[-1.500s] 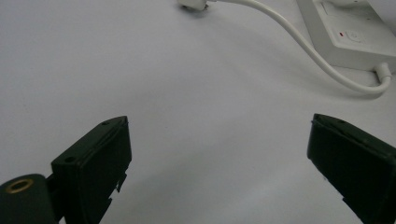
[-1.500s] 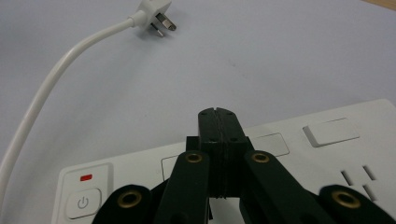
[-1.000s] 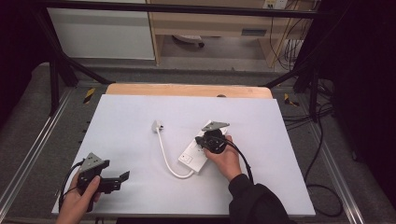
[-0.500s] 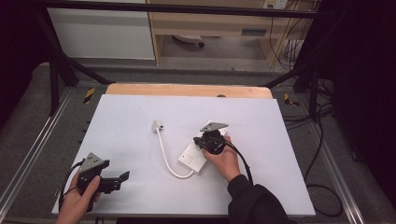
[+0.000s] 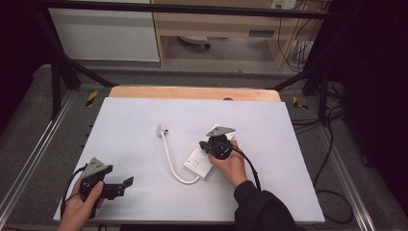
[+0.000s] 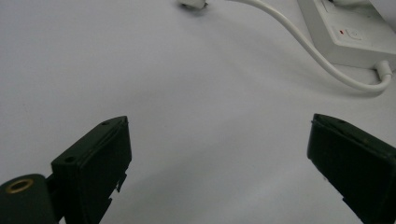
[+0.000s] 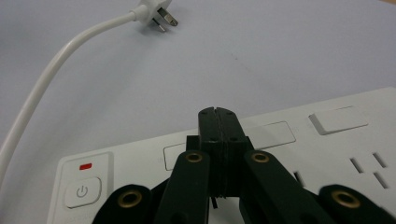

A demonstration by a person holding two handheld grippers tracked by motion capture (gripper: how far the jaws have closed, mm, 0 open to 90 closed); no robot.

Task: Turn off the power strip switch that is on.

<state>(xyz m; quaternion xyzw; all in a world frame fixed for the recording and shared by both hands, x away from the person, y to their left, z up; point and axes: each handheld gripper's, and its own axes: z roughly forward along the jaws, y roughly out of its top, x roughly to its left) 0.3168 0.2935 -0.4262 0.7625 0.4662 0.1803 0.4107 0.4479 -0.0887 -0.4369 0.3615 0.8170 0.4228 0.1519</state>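
A white power strip [image 5: 198, 162] lies on the white table top [image 5: 134, 115], its white cable [image 5: 169, 161] curving away to a plug [image 5: 162, 130] lying loose on the table. My right gripper [image 5: 204, 146] is over the strip with its jaws shut and nothing between them. In the right gripper view the joined tips [image 7: 218, 116] sit above the strip's top face [image 7: 327, 154], near its power button [image 7: 82, 191]; whether they touch it is unclear. My left gripper [image 5: 126, 185] rests near the front left corner, open, jaws wide apart [image 6: 219, 140] over bare table, pointing at the strip [image 6: 345, 32].
A wooden edge [image 5: 192, 93] runs along the table's far side. Black frame bars [image 5: 57, 72] and metal rails [image 5: 29, 163] flank the table. Cables [image 5: 332, 192] lie on the floor at the right. A black cable [image 5: 250, 166] trails from the right gripper.
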